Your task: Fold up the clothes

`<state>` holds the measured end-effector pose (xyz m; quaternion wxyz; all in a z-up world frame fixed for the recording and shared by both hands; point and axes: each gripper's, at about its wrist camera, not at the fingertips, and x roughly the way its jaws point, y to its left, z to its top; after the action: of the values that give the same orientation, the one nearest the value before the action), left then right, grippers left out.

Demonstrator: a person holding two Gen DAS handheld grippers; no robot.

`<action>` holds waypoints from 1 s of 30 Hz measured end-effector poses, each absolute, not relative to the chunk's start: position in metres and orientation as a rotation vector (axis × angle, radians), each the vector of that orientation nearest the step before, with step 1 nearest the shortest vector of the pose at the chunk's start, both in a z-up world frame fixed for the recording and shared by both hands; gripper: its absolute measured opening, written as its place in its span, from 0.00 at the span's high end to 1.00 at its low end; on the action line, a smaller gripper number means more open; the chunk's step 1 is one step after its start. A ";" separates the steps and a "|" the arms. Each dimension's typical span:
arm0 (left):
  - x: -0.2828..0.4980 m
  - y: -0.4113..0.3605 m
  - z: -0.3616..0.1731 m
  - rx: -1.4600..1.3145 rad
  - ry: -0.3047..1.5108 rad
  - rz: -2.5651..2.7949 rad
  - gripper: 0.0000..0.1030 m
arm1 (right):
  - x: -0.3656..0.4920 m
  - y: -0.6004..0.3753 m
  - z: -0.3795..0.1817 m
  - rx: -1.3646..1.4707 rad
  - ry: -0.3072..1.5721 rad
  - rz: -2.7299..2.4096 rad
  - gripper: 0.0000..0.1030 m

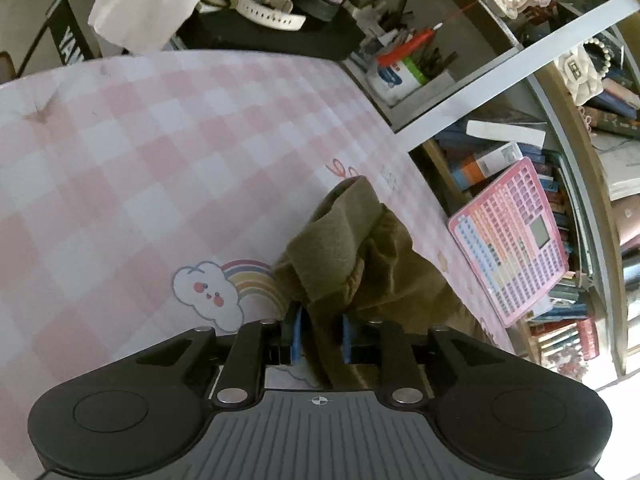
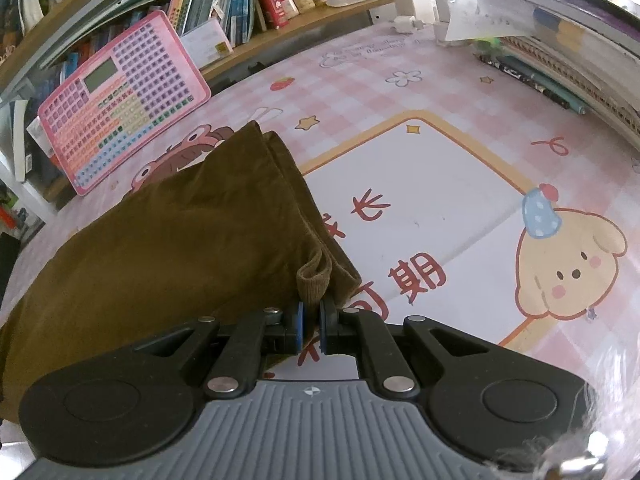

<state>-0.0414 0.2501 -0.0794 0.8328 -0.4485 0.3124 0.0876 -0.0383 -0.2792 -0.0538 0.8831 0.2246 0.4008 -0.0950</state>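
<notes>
I see 1 olive-brown garment (image 2: 180,232), ribbed like corduroy, lying on the pink checked table mat (image 1: 120,152). From the right wrist it looks folded into a long flat slab, layered edges stacked along its right side, a small ribbed cuff (image 2: 315,274) curling up at the near corner. From the left wrist the same garment (image 1: 360,256) is bunched and creased, rising in a hump near the mat's edge. My left gripper (image 1: 322,334) is narrowed onto a strip of that fabric, blue pads (image 1: 298,332) pressing either side. My right gripper (image 2: 312,326) is nearly closed, pads (image 2: 299,326) just below the cuff; can't tell if cloth is pinched between them, mat print shows through the gap lower down. Garment's near end is hidden behind both gripper bodies, and its left edge is cut off in the right view. A pink keyboard toy (image 2: 120,100) leans on the bookshelf (image 2: 248,0) beyond.
</notes>
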 end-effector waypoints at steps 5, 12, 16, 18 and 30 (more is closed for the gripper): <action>-0.045 0.255 -0.079 -0.986 0.665 0.162 0.66 | -0.034 -0.281 -0.050 0.462 0.859 -0.182 0.88; -0.063 0.251 -0.065 -0.959 0.637 0.233 0.54 | -0.028 -0.295 -0.030 0.419 0.822 -0.277 0.45; -0.069 0.237 -0.054 -0.914 0.624 0.286 0.52 | -0.012 -0.309 -0.022 0.426 0.796 -0.258 0.45; -0.069 0.224 -0.049 -0.888 0.622 0.315 0.49 | -0.001 -0.310 -0.021 0.411 0.789 -0.213 0.45; -0.039 0.079 -0.014 -0.551 0.692 0.339 0.27 | 0.050 -0.315 -0.024 0.225 0.785 0.162 0.45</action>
<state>-0.0386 0.0795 -0.0142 0.8898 -0.2653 0.3334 0.1633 0.0497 -0.3154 -0.0237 0.9146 0.1092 0.3812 0.0788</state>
